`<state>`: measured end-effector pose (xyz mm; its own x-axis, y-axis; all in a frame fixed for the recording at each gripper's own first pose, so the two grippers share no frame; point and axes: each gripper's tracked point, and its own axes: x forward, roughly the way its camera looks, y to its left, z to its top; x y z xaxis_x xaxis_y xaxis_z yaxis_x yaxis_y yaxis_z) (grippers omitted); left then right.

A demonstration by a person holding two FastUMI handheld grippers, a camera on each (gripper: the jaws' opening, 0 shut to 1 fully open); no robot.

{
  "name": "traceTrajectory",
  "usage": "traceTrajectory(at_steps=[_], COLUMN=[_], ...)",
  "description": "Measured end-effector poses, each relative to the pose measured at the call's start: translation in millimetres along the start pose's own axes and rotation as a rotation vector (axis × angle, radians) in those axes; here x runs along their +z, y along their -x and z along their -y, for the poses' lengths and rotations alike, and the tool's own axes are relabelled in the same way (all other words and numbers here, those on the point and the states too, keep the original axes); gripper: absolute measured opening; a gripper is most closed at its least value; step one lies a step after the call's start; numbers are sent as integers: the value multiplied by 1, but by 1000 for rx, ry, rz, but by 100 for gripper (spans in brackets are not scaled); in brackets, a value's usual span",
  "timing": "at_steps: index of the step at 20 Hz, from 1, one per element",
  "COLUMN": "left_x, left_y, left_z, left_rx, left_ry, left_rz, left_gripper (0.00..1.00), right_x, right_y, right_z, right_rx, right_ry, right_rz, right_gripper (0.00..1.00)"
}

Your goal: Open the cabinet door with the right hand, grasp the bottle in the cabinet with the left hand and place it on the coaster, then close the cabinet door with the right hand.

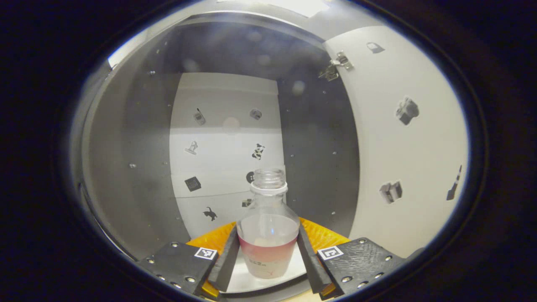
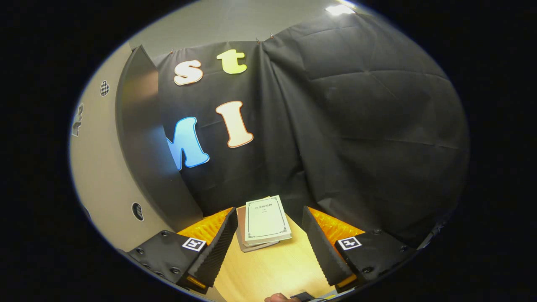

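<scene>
The bottle (image 1: 268, 226) stands upright inside the cabinet (image 1: 138, 138), on its pale floor near the front edge. It is clear plastic with a rounded shoulder, a threaded uncapped neck with a white collar ring, and a band of reddish liquid low in its body. In the left gripper view it sits between the two fingers of the left gripper (image 1: 268, 262); the ridged pads run alongside both of its flanks and look to be touching it, though the lens bends the edges enough that a firm squeeze cannot be confirmed.

Around the bottle the cabinet walls are smooth dark grey panels dotted with small screws, and the back panel is white with little dark stickers. The cabinet door (image 1: 402, 138) is swung open to the right, its white inner face carrying more stickers and a metal hinge (image 1: 335, 67) at the top.

The right gripper view looks elsewhere: the right gripper (image 2: 266, 243) has its fingers spread wide apart with nothing between them, above a light wooden surface (image 2: 268, 272). A small stack of books (image 2: 264, 222) lies flat there, a cream cover on top. Behind hangs wrinkled black cloth (image 2: 356, 126), and at the left a dark panel edge (image 2: 138, 138) stands beside a pale stickered face. A fingertip (image 2: 277, 298) peeks in at the bottom edge.
</scene>
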<state>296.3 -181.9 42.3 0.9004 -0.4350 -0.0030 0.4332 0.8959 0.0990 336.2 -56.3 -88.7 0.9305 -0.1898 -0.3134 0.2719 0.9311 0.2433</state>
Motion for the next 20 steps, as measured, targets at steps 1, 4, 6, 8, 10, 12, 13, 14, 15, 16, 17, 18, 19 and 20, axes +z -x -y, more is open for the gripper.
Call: traceTrajectory(at_steps=[1,4,6,8,10,12,13,14,15,16,17,18,19,20], left_x=[1,-1,-7,-19,-37,-60,-74,-88,-102,-115,-127,-138,-150,-160], left_y=[11,42,63,83,105,127,137,149,160,171,181,190,200,208], left_z=[-2,-10,-19,-28,-42,-60,-68,-74,-79,-84,-89,-95,-99,-101], left_rx=[5,34,58,83,127,187,211,226,237,247,256,265,274,277], left_ry=[-1,-7,-9,0,5,-8,-9,-3,6,15,20,22,23,24], left_rz=[3,0,3,-2,-11,-17,-24,-38,-56,-71,-84,-92,-99,-100], left_gripper=[71,70,70,70,70,70,70,70,70,70,72,74,73,73], right_x=[0,-4,-5,6,16,23,24,24,23,26,28,29,31,32], right_y=[3,13,19,24,31,34,36,38,40,42,43,46,48,51], right_z=[-1,-6,-6,-5,-7,-9,-10,-13,-16,-18,-18,-18,-19,-20], right_rx=[3,14,8,-3,-5,-3,0,8,18,24,25,23,23,22], right_ry=[-6,-22,-14,-7,-14,-39,-56,-80,-106,-125,-130,-129,-129,-130], right_rz=[4,1,-9,14,39,57,61,58,51,51,54,62,69,74], right_gripper=[98,98,98,98,98,98,98,92,98,98,98,98,98,98])
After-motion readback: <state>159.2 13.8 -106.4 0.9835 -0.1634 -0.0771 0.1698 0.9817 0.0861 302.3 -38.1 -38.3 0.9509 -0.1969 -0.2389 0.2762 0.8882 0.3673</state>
